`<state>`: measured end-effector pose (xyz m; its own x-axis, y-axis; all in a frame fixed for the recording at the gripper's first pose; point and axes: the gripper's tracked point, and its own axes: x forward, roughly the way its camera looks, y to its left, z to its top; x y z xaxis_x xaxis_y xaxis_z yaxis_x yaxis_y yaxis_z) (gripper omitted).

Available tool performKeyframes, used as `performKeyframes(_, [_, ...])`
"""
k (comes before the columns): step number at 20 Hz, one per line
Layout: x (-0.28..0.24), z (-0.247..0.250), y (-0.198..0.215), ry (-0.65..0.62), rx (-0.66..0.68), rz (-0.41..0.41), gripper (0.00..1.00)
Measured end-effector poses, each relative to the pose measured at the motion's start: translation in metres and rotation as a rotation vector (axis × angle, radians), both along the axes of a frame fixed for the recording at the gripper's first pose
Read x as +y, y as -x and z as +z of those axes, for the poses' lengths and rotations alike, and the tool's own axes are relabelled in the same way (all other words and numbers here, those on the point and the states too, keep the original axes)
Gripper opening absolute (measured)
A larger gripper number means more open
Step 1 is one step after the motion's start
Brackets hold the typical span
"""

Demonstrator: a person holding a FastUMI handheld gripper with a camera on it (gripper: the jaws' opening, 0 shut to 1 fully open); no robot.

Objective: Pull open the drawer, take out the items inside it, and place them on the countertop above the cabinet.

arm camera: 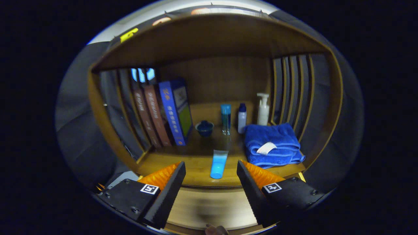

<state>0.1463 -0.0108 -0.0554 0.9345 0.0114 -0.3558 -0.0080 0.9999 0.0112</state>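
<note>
Wooden drawer (pixel 209 209) at bottom centre looks closed, so the spread-open, empty gripper (pixel 211 171) should drop squarely onto its knob (pixel 215 230).

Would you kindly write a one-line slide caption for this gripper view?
Open gripper facing the cabinet countertop, a blue tube lying just ahead between its jaws, folded blue towel beside.

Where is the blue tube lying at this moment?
The blue tube lies on the countertop, just ahead of the open fingers, left of the folded blue towel.
</note>
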Motion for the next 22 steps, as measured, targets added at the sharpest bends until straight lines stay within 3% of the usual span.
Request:
performKeyframes(6, [0.003, 0.012, 0.092, -0.008, -0.236, 0.024, 1.00])
performKeyframes(11, [-0.006, -0.029, 0.155, 0.009, -0.272, -0.025, 1.00])
performKeyframes(15, [-0.010, -0.073, 0.183, -0.032, -0.257, -0.055, 1.00])
performKeyframes(22, [-0.019, -0.135, 0.183, -0.011, -0.148, -0.084, 1.00])
